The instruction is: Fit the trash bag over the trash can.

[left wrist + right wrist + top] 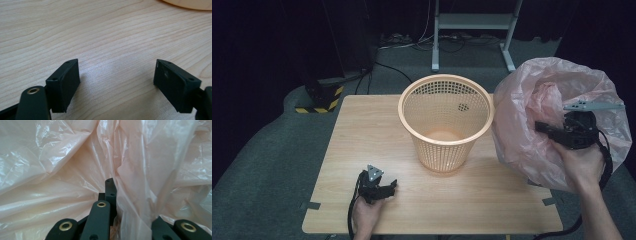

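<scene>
A large pink plastic bag (539, 112) is lifted above the table's right edge, puffed out wide. My right gripper (546, 128) is shut on a fold of it, and the film (62, 170) crowds around the closed jaws in the right gripper view. An orange mesh basket (444, 120) stands upright in the middle of the wooden table (362, 130), with nothing in it. Near the front left of the table rests my left gripper (389, 189). It is open, its two black pads (66, 83) spread wide over bare wood.
A metal stand's feet (472, 35) and loose cables lie on the floor behind the table. A black post with a yellow-striped base (323, 97) stands at the back left. The basket's foot (190, 3) lies just ahead of the left gripper.
</scene>
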A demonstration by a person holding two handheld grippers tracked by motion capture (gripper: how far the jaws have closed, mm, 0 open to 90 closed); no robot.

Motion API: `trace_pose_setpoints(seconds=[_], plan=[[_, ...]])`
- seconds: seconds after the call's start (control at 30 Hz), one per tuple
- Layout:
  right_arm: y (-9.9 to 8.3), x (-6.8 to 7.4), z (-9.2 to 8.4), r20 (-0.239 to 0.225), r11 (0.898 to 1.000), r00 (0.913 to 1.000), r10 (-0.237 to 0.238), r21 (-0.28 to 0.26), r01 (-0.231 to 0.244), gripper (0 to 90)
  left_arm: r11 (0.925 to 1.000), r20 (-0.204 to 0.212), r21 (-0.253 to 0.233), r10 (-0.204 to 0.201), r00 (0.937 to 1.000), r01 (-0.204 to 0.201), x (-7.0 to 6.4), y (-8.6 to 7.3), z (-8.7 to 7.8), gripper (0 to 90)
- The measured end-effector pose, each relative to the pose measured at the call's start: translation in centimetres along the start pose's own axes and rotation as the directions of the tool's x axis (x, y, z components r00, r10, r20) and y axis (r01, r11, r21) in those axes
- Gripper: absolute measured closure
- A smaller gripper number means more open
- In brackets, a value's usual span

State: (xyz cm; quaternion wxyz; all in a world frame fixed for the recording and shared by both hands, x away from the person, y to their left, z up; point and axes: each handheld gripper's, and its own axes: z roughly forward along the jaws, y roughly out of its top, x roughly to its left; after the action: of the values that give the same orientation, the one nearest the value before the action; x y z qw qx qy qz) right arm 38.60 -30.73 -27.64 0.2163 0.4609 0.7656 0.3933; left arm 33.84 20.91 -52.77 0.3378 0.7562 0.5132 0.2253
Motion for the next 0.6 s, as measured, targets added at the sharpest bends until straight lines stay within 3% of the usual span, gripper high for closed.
trace_pose_setpoints(seconds=[0.6], plan=[[3.1, 1.6, -1.1, -0.041, 0.999, 0.9986, -0.034, -0.019, 0.033, 88.3, 1.0, -0.001, 0.0, 0.001, 1.0, -0.001, 0.0, 0.0, 0.0, 21.1]])
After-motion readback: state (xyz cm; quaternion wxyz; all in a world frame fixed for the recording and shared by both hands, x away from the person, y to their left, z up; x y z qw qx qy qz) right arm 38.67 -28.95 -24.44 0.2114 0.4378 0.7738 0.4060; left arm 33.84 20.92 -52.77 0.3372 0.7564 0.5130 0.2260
